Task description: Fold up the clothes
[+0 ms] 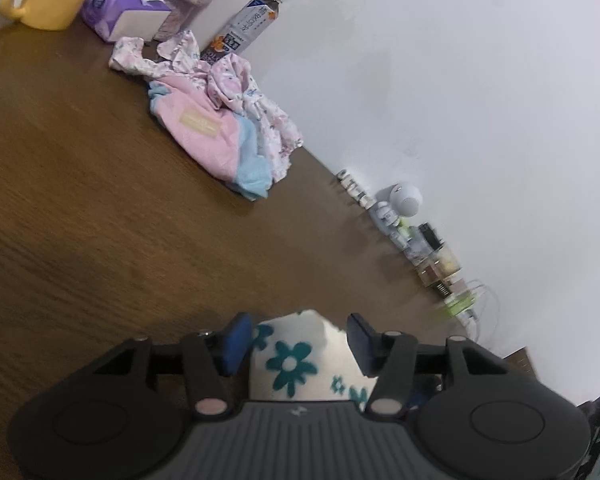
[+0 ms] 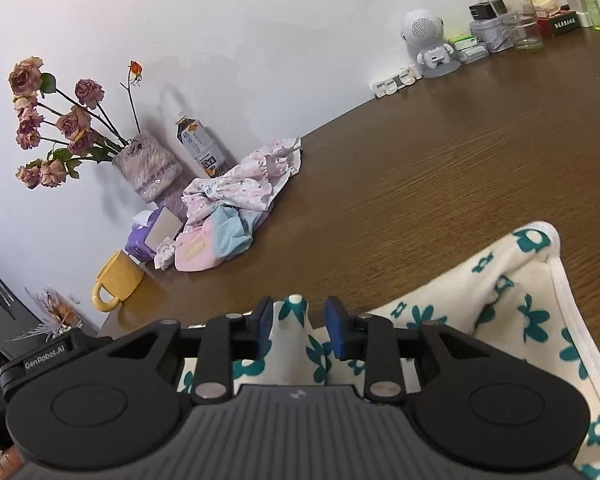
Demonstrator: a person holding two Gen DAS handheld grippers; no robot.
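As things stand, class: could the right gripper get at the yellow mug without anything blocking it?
Probably yes. The right gripper is open around a peak of the flowered cloth, and bare table lies between it and the yellow mug. The crumpled clothes pile sits off to one side.

You have a cream garment with teal flowers [image 2: 512,304] spread rumpled on the near table, and a crumpled pink, blue and floral clothes pile [image 2: 228,216] by the wall.

The left gripper [image 1: 298,342] points toward 12 o'clock in its own view, its blue fingers [image 1: 236,344] standing apart, not pinched together. The right gripper [image 2: 298,330] also aims at 12 o'clock, its fingers [image 2: 336,330] likewise parted with a gap between.
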